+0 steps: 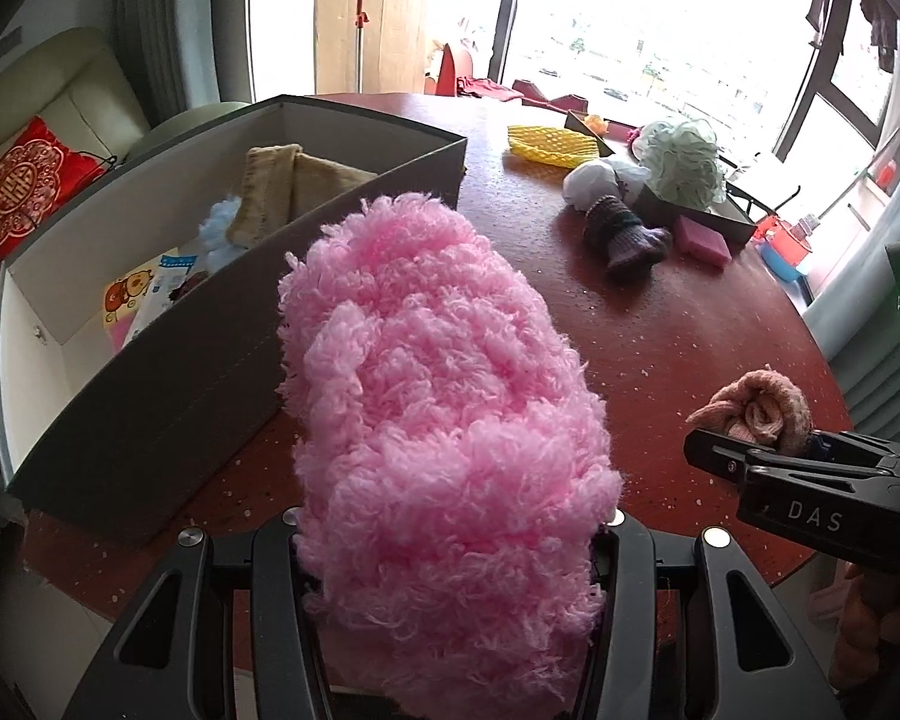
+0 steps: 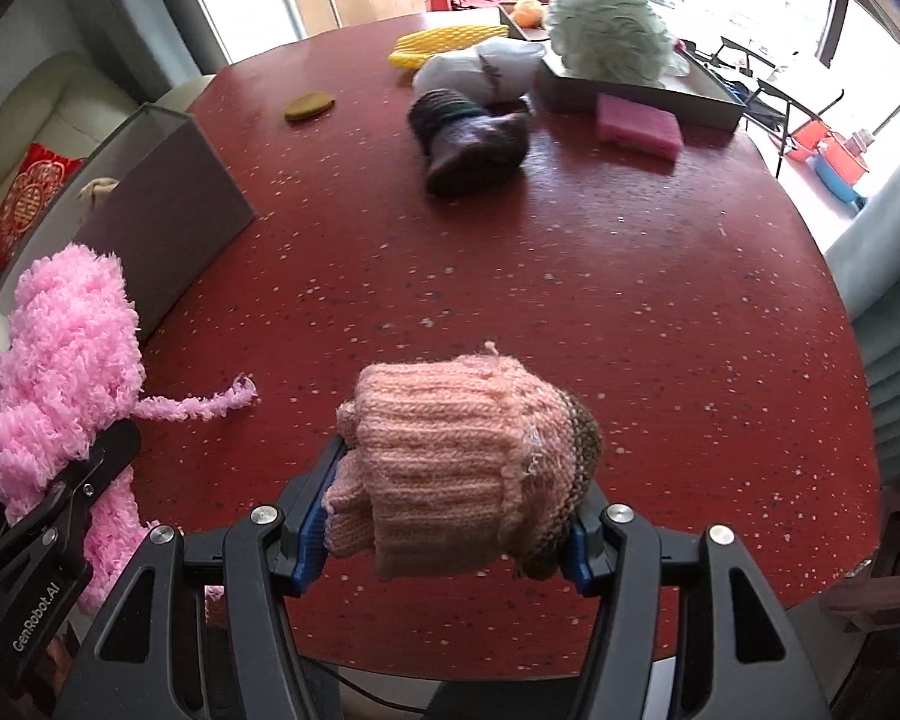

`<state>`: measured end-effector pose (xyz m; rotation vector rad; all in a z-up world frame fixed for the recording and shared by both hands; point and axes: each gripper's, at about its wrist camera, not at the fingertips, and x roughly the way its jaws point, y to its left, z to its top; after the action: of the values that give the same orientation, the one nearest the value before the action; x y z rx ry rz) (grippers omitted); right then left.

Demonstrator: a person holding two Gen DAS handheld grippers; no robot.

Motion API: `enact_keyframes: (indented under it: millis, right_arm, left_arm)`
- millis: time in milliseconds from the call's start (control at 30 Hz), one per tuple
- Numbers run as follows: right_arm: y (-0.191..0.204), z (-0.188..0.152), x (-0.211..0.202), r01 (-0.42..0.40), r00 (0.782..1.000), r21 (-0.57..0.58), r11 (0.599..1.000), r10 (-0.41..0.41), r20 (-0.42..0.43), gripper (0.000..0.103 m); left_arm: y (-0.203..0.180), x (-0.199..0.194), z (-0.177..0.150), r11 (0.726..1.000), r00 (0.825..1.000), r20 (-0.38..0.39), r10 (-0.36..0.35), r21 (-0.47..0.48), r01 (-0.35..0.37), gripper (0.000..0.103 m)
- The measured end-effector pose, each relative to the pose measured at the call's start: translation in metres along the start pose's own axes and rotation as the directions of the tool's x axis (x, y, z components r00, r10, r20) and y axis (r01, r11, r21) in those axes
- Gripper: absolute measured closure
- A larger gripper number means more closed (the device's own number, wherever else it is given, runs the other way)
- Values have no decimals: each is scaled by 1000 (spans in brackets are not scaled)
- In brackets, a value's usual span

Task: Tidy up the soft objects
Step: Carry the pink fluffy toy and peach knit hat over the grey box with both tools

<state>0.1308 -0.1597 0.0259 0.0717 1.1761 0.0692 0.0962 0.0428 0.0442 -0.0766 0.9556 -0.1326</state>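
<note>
Now, as it stands:
L gripper point(image 1: 450, 546): jaws clamped on the pink fluffy bundle point(image 1: 444, 438), held up off the counter point(image 1: 660, 360).
Bundle axis: long axis runs away from the gripper, far end toward the grey box point(image 1: 168, 396); in right wrist view one fuzzy strand point(image 2: 210, 405) sticks out sideways over the counter.
R gripper point(image 2: 450, 516): jaws closed w/ blue pads on the peach knit piece point(image 2: 450, 468), also off the counter.
Knit axis: lies crosswise btwn the jaws, brown-striped end to the picture's right.
Box: open top, beside the bundle's far end; holds a tan cloth point(image 1: 288, 186), a pale blue fluffy item, printed packets.
Far counter: dark knit sock point(image 2: 468, 144), white bundle point(image 2: 480, 69), yellow mesh point(image 2: 444, 42), pink sponge point(image 2: 639, 126), green loofah point(image 2: 612, 30) in a tray point(image 2: 714, 99), brown disc point(image 2: 309, 107).
In the way: box's near wall stands btwn bundle and box interior.
</note>
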Motion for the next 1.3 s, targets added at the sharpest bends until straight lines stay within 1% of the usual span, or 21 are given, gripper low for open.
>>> enact_keyframes:
  millis: [200, 633, 800, 967, 1167, 1300]
  right_arm:
    - [6, 1, 1, 2, 1000, -7, 1000, -2, -1, 39]
    - [-1, 6, 2, 4, 1000, 23, 1000, -4, -2, 39]
    - [-3, 19, -6, -8, 1000, 40, 999, 7, 26, 39]
    - [-1, 39, -17, -29, 997, 43, 999, 27, 67, 39]
    - [15, 65, -30, -57, 992, 7, 998, 56, 114, 39]
    - [29, 81, -36, -86, 987, -16, 996, 87, 138, 38]
  left_arm:
    - [2, 0, 0, 1000, 1000, 1, -2, -4, 2, 52]
    - [0, -3, 0, 1000, 1000, 7, -2, -2, 2, 52]
    - [3, -15, 10, 1000, 999, 42, 15, 5, -16, 52]
    - [17, -32, 26, 999, 996, 79, 33, -19, -32, 52]
    - [38, -51, 46, 997, 991, 117, 63, -53, -57, 52]
    - [52, -65, 58, 993, 984, 145, 101, -75, -91, 52]
